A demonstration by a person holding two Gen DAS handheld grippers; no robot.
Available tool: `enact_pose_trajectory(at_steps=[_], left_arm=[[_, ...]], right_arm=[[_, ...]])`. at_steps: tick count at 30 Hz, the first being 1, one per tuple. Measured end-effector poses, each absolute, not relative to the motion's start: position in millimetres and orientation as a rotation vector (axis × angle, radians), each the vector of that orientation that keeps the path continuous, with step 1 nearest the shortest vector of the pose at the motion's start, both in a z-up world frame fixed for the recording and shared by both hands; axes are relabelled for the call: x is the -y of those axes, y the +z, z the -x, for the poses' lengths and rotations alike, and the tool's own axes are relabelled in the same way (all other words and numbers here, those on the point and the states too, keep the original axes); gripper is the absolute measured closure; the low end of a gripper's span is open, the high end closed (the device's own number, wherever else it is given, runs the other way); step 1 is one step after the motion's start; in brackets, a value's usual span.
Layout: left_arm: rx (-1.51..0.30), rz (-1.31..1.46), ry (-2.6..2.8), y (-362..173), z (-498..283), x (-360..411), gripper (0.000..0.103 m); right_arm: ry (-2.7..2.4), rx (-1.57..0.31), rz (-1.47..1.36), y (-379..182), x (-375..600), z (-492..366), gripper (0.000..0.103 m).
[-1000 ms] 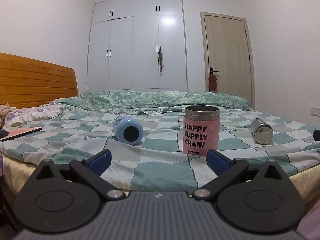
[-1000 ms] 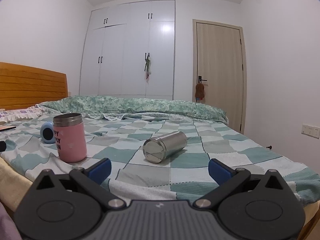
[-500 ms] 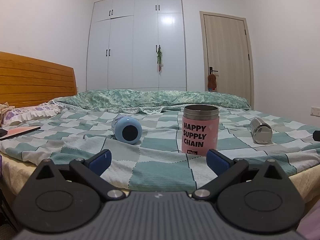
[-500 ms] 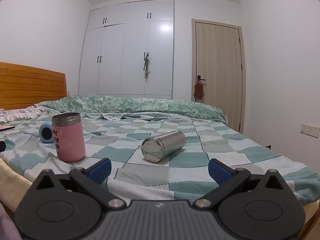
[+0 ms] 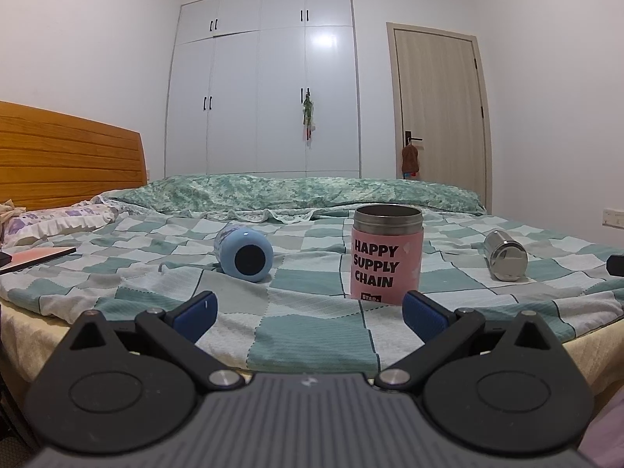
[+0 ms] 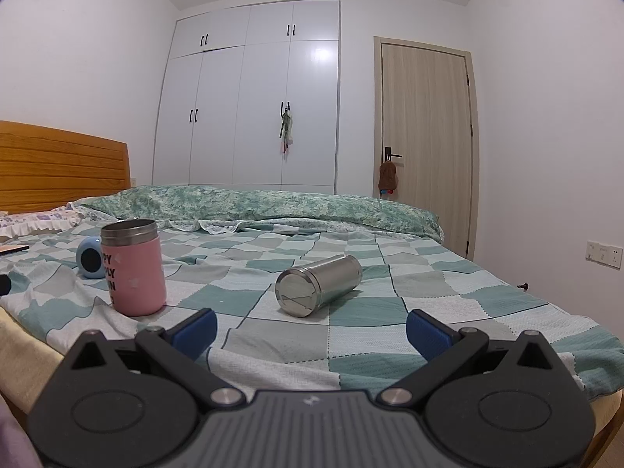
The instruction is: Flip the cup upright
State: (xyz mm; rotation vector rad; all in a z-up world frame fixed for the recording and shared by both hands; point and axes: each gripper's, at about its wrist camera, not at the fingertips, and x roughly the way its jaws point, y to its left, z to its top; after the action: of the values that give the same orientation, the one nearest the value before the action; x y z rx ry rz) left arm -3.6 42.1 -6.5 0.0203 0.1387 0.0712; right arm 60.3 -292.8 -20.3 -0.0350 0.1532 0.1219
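even indoor light, glare on the wardrobe, fisheye bending, dark corners

The left gripper sits level with its jaws spread wide, blue fingertips well apart and nothing between them. The right gripper matches it, level and wide apart, its blue fingertips holding nothing.

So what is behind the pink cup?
In the right wrist view, the blue cup lies on its side behind the pink cup, which covers part of it. The bed cover directly behind is hidden.
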Motion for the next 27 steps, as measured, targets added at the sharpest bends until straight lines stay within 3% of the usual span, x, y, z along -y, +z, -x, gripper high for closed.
enact_pose_trajectory(at_steps=[27], left_arm=[[-0.125, -0.018, 0.05, -7.8, 5.7, -42.9, 0.0]], right_arm=[[0.121, -0.152, 0.035, -20.4, 293.0, -60.1, 0.0]])
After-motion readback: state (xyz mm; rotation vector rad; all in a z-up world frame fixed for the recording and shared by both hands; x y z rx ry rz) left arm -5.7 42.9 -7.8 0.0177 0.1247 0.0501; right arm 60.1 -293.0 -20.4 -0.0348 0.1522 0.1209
